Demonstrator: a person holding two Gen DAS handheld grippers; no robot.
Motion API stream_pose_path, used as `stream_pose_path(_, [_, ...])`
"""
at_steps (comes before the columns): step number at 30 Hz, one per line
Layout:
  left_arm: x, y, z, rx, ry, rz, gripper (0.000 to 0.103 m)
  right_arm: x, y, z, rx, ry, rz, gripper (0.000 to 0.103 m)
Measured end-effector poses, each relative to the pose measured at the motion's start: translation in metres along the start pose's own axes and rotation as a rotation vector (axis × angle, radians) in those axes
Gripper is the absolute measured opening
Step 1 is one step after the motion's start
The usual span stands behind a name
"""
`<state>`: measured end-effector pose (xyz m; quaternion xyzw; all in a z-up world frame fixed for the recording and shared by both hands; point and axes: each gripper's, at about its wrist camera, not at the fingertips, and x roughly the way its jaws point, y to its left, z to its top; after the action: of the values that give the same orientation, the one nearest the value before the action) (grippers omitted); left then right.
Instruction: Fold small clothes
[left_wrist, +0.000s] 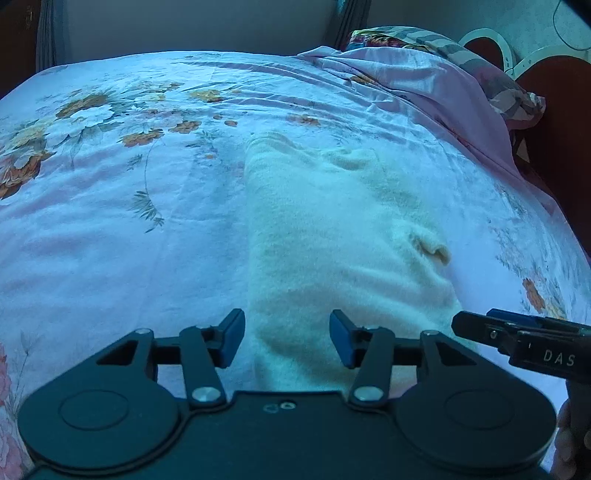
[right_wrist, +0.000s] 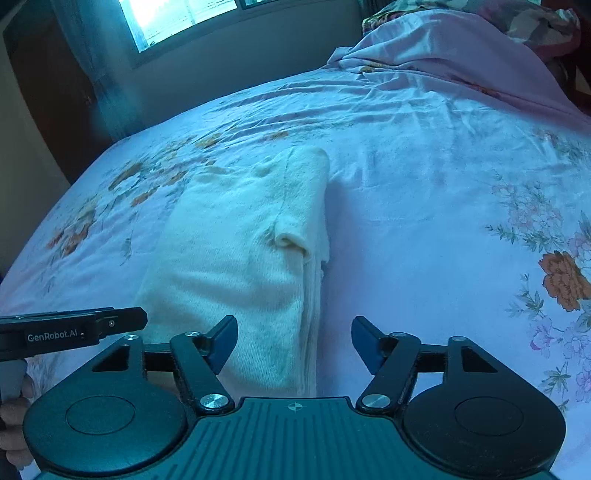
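Cream knitwear is lying folded into a long narrow strip on the flowered bedsheet (left_wrist: 110, 206), running away from me toward the pillows. This small garment (left_wrist: 332, 236) is resting flat, with a little cuff or sleeve end (right_wrist: 291, 240) poking up along one side and layered edges stacked at that same side.

I am holding my left gripper (left_wrist: 286, 338) over the near end of the garment, its blue pads standing apart with fabric showing below the gap; neither pad is pressing on it. I am keeping my right gripper (right_wrist: 293, 341) beside it, jaws spread wider, straddling the garment's layered edge and the bare sheet; nothing is being pinched there either.

Each gripper is showing up at the edge of the other's view: the right one (left_wrist: 517, 343) on the right in the left view, the left one (right_wrist: 74, 330) on the left in the right view.

A rumpled pink blanket (right_wrist: 461, 55) is bunching up at the far end of the bed, and a window (right_wrist: 177, 18) is glowing above.
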<state>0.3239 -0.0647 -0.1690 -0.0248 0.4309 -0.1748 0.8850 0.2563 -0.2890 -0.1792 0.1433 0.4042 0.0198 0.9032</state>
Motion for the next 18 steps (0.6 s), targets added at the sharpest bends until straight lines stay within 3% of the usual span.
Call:
stream_pose_path(6, [0.024,0.004,0.018,-0.027,0.006,-0.032,0.052,0.025,-0.006,0.026,0.067,0.013,0.017,0.069])
stream_pose_path(12, [0.048,0.017,0.028,-0.063,0.029,-0.099,0.065,0.059,-0.011,0.045,0.101,0.055,0.033,0.071])
stream_pose_path(18, [0.067,0.039,0.027,-0.167,0.071,-0.221,0.06,0.078,-0.026,0.043,0.155,0.064,0.109,0.075])
